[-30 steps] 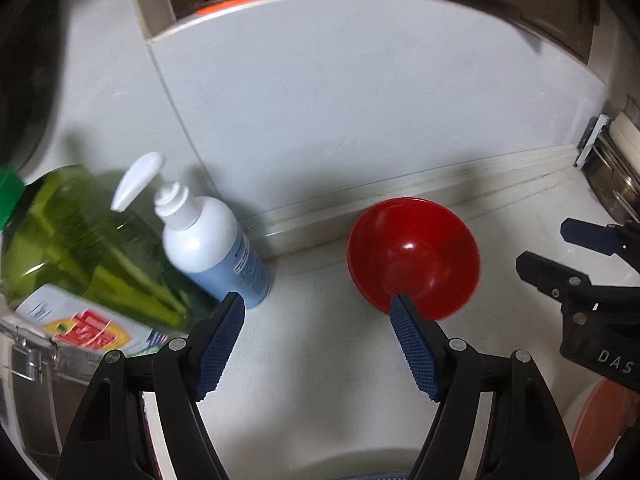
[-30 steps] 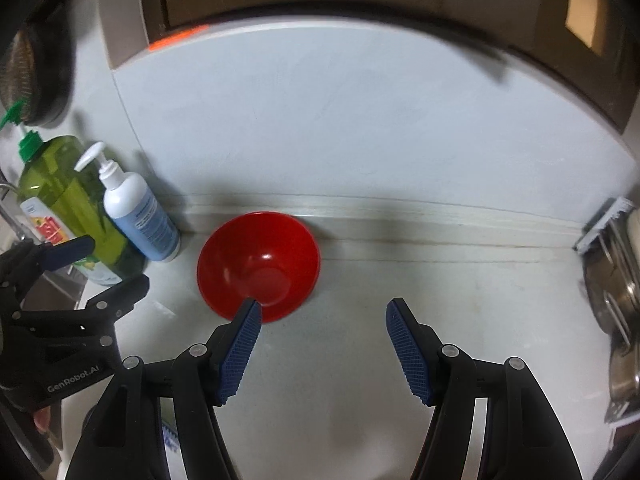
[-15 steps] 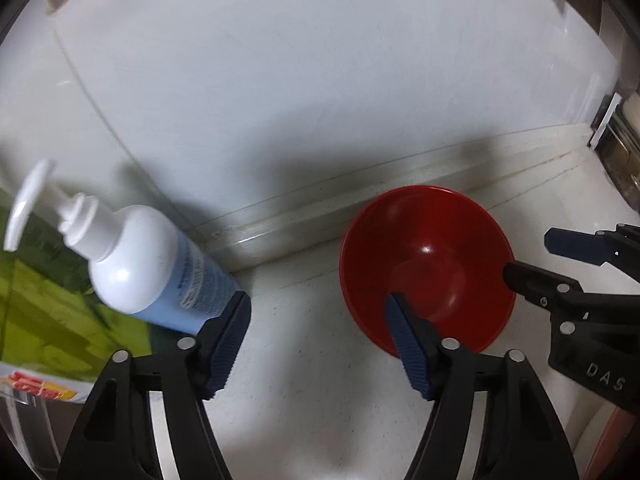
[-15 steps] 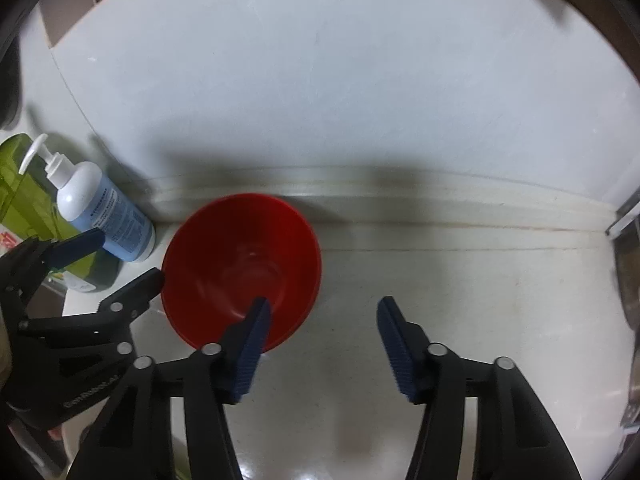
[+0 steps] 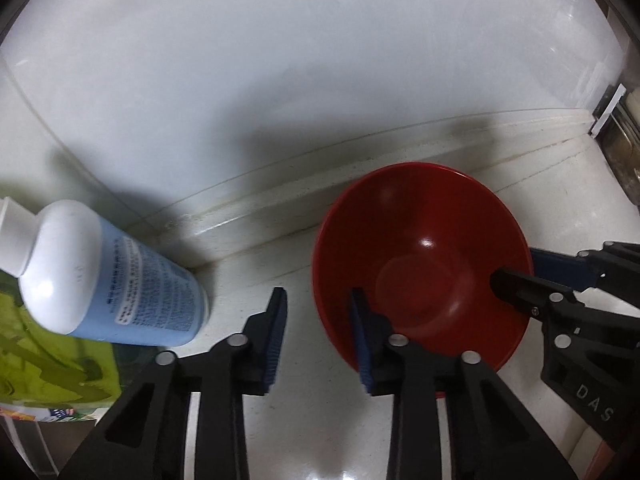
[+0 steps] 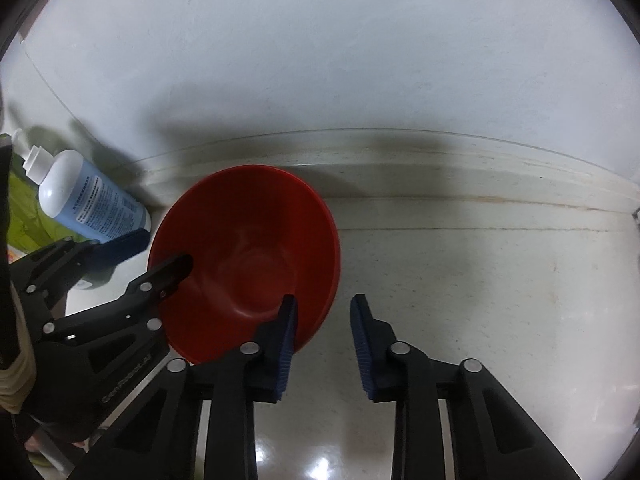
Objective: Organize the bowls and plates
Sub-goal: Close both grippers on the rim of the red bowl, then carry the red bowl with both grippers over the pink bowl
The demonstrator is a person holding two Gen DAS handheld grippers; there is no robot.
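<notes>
The red bowl (image 5: pixel 420 264) sits on the pale counter (image 6: pixel 480 280) close to the back wall, empty and upright, and as far as I can judge the sorting has hardly begun for it: it is not yet lifted, and no stack or rack of plates shows clearly, only a metal edge at the far right that I cannot make out. I straddle its rim on both sides. My left gripper (image 5: pixel 318 344) stands partly open, with one finger inside the bowl at its left rim and the other outside over the counter; whether the inner pad actually touches the wall I cannot tell. My right gripper (image 6: pixel 322 344) is open about as far, its left finger inside the bowl at the near right rim and its right finger clear over bare counter. Neither pair grips anything yet. I reckon closing on the rim and lifting is what is left, then carrying it to wherever bowls belong. Just left of the bowl stands a blue pump bottle (image 5: pixel 116 280), with a green detergent bottle (image 5: pixel 40 360) beside it.
</notes>
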